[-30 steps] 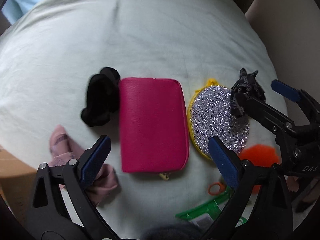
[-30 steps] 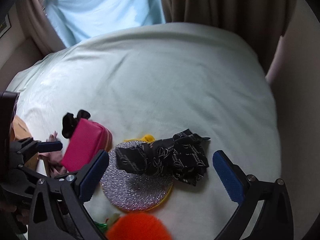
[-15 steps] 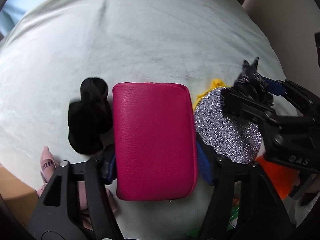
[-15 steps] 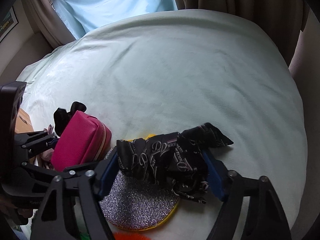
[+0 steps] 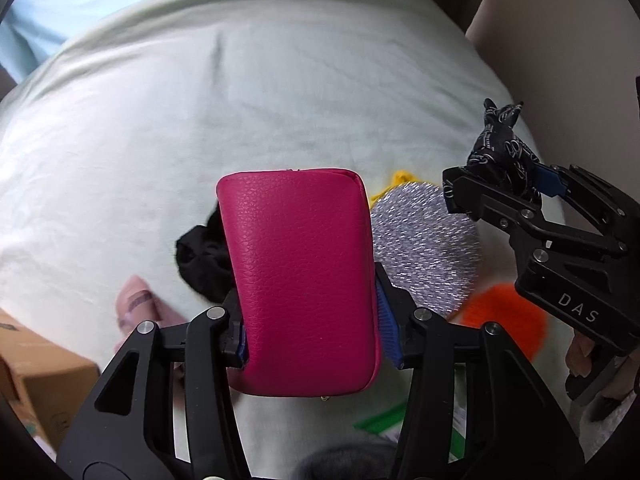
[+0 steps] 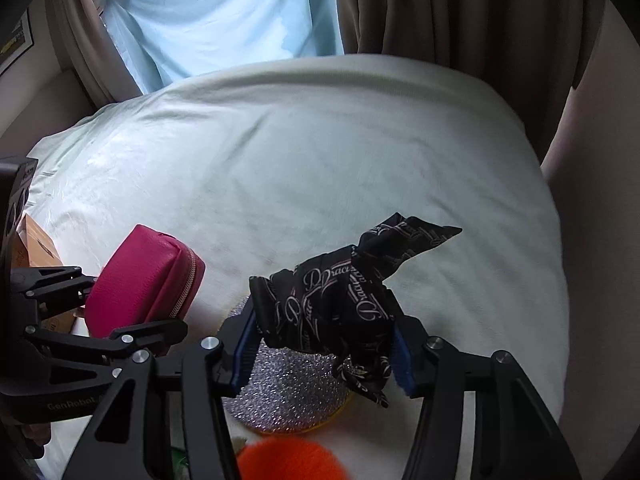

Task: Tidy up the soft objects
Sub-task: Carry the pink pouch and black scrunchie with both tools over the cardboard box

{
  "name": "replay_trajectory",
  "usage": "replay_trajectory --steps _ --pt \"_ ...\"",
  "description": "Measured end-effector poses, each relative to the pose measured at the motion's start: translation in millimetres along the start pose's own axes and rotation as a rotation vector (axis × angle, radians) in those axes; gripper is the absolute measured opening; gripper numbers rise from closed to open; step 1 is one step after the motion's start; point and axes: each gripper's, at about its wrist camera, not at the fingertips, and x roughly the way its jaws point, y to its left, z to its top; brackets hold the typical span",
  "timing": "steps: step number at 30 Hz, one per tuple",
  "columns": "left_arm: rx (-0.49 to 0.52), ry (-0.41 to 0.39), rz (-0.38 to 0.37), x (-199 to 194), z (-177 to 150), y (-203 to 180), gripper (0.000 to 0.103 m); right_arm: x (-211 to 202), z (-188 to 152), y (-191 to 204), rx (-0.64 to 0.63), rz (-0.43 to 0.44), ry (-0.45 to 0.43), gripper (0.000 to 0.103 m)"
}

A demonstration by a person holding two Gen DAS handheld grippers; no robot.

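Observation:
My left gripper (image 5: 311, 330) is shut on a magenta zip pouch (image 5: 298, 272) and holds it lifted above the pale green bed (image 5: 240, 100); the pouch also shows in the right wrist view (image 6: 144, 280). My right gripper (image 6: 322, 350) is shut on a black printed scarf (image 6: 340, 296), raised off the bed; the scarf also shows in the left wrist view (image 5: 500, 148). A silver sparkly round pad with yellow edging (image 5: 424, 248) lies below both grippers. A black fabric piece (image 5: 204, 260) lies left of the pouch, partly hidden.
An orange fluffy thing (image 5: 504, 316) lies by the silver pad. A pink sock (image 5: 136, 308) and a cardboard box (image 5: 36, 376) sit at the near left. A green packet (image 5: 384, 424) lies near the front. Curtains (image 6: 440, 4) and a wall stand beyond the bed.
Both grippers closed from open: the left on the magenta pouch, the right on the black scarf. Both then lifted their items off the bed.

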Motion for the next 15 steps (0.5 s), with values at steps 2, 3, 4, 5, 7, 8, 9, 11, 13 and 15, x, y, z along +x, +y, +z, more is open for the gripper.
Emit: replay_trajectory --steps 2,3,4,5,7,8,9,11,13,15 --pt "-0.002 -0.018 -0.005 -16.2 -0.5 -0.2 0.045 -17.9 3.8 3.2 0.000 -0.010 -0.023 0.051" --pt "-0.003 -0.027 -0.006 -25.8 1.4 -0.5 0.045 -25.4 5.4 5.0 -0.001 -0.012 -0.031 0.051" --pt "-0.005 -0.040 -0.010 -37.8 2.6 -0.5 0.045 -36.6 8.7 8.4 -0.002 -0.019 -0.044 0.051" --pt "-0.009 -0.049 -0.015 -48.3 0.6 -1.3 0.045 -46.2 11.3 11.8 -0.004 -0.024 -0.052 0.051" --pt "-0.020 -0.071 -0.026 -73.4 0.9 -1.1 0.045 -65.6 15.7 17.3 0.000 -0.030 -0.067 0.051" --pt "-0.023 -0.084 -0.030 -86.5 1.5 -0.3 0.045 -78.3 18.7 22.1 0.000 -0.033 -0.078 0.051" --pt "-0.026 -0.095 -0.031 -99.2 2.5 0.4 0.045 -87.9 21.1 26.7 -0.004 -0.036 -0.085 0.051" --pt "-0.042 -0.123 -0.035 -134.1 0.0 6.7 0.045 -114.3 27.6 40.0 -0.010 -0.054 -0.103 0.050" --pt "-0.057 -0.143 -0.037 -162.2 0.4 12.4 0.045 -141.3 35.3 52.6 -0.004 -0.064 -0.113 0.050" --pt "-0.074 -0.166 -0.039 -191.1 -0.9 21.4 0.045 -166.9 45.7 65.6 0.000 -0.074 -0.132 0.050"
